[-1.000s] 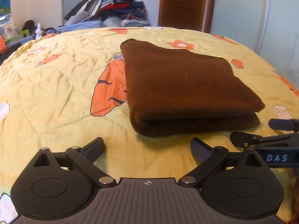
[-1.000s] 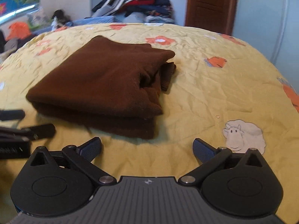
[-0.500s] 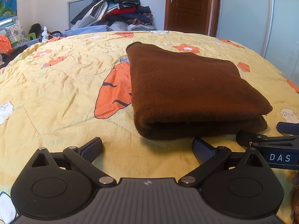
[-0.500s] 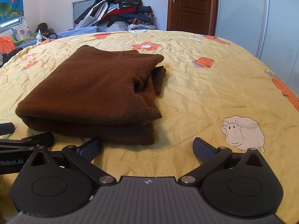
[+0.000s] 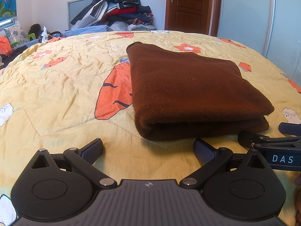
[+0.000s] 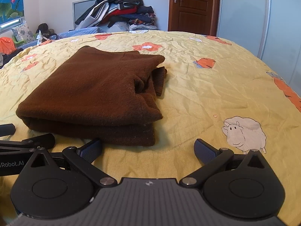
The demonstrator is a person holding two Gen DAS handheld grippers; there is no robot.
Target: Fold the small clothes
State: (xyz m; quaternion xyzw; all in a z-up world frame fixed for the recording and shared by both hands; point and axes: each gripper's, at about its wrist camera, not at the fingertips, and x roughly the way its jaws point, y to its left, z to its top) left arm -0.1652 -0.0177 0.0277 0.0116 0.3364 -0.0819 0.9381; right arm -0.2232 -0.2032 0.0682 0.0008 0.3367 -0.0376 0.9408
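A brown knit garment [image 5: 190, 90] lies folded in a thick rectangle on the yellow bedspread [image 5: 56, 86]. It also shows in the right wrist view [image 6: 97, 94], with a ribbed cuff sticking out at its far right side. My left gripper [image 5: 148, 148] is open and empty, just short of the garment's near edge. My right gripper [image 6: 148, 148] is open and empty, near the garment's front right corner. Each gripper shows at the edge of the other's view: the right one [image 5: 270, 143] and the left one [image 6: 28, 143].
A heap of clothes [image 5: 116, 9] is piled behind the bed. A wooden door [image 5: 188, 5] and a pale sliding wardrobe [image 5: 248, 17] stand at the back right. Clutter sits on the floor at far left [image 5: 11, 41].
Both grippers have drawn back and dropped lower toward the near edge of the bed, so more of the room shows. The garment has not moved. Both stay open.
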